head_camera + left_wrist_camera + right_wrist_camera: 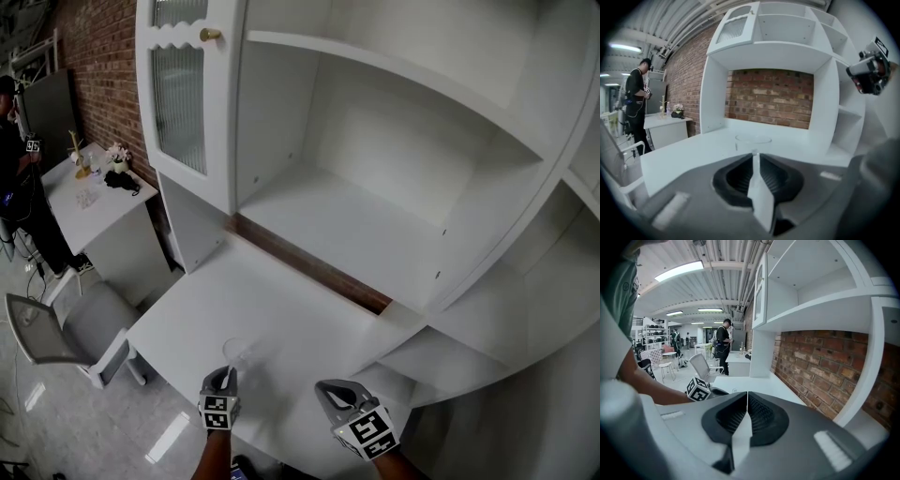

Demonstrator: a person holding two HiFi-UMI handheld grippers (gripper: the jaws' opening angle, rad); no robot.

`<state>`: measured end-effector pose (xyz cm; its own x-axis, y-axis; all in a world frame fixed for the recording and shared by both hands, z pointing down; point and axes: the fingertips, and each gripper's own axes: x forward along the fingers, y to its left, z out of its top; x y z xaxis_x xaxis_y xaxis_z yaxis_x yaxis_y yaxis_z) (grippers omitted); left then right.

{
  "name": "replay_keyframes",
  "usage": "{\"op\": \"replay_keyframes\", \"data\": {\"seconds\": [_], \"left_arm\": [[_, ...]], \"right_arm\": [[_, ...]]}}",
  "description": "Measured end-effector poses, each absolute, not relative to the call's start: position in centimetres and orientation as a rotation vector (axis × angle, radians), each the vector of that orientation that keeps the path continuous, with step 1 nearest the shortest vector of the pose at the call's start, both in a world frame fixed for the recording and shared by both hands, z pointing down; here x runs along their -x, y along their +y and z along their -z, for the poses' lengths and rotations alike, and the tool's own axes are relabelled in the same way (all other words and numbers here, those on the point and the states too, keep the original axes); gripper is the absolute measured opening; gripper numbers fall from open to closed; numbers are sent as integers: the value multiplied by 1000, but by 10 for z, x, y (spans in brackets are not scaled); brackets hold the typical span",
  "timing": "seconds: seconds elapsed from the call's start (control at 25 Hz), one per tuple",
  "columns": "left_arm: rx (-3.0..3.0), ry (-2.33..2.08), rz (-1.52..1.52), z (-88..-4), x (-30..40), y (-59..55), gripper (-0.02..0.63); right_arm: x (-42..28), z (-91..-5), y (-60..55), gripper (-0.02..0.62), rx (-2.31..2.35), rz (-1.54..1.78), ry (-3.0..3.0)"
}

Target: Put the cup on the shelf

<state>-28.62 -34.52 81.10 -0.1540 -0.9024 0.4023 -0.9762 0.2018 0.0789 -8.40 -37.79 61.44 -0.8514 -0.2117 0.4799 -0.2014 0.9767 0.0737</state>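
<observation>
A white cupboard unit (pixel 281 141) with open shelves stands against a brick wall (pixel 771 98). Its white counter (pixel 281 309) runs along the near side, seen steeply from above.

A clear cup (pixel 237 352) stands on the near left part of the counter. It is upright – its long axis is vertical and its open mouth points up – and it is well apart from the wide shelf (pixel 356 225) further back.

The left gripper (pixel 228 373) reaches in from the near edge. In the left gripper view its jaws are drawn narrow, and their tips pinch the near wall of the cup (pixel 753 140) just under the rim. The cup's base rests on the counter.

The right gripper (pixel 325 386) hovers just right of the left one, above the near edge of the counter. Its jaws are pressed together with nothing between them – the right gripper view shows only a thin seam.

A ribbed-glass door (pixel 178 94) with a brass knob (pixel 210 35) hangs at the far left of the unit. Beyond it on the left are a white desk (pixel 89 197), a grey chair (pixel 66 328) and a person in dark clothes (pixel 636 93) at the desk
</observation>
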Motion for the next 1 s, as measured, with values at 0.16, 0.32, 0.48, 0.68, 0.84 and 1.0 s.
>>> {"op": "replay_keyframes", "data": {"seconds": [0.16,0.32,0.48,0.68,0.84,1.0], "left_arm": [[-1785,-2143,-276,-789,297,-341,40],[-1812,-2157,-270,-764,305,-339,40],[-1849,-2165,-255,-737,309,-339,40],[-1901,-2179,-240,-701,312,-339,40],[-1948,-2189,-230,-671,312,-342,40],[-1995,-2197,-204,-642,310,-345,40]], "right_arm": [[89,-611,-373,11,-292,27,-2628],[96,-603,-368,11,-286,34,-2653],[100,-595,-365,11,-289,37,-2669],[100,-587,-363,11,-310,39,-2683],[98,-580,-362,11,-324,33,-2700],[95,-575,-362,11,-342,30,-2713]]}}
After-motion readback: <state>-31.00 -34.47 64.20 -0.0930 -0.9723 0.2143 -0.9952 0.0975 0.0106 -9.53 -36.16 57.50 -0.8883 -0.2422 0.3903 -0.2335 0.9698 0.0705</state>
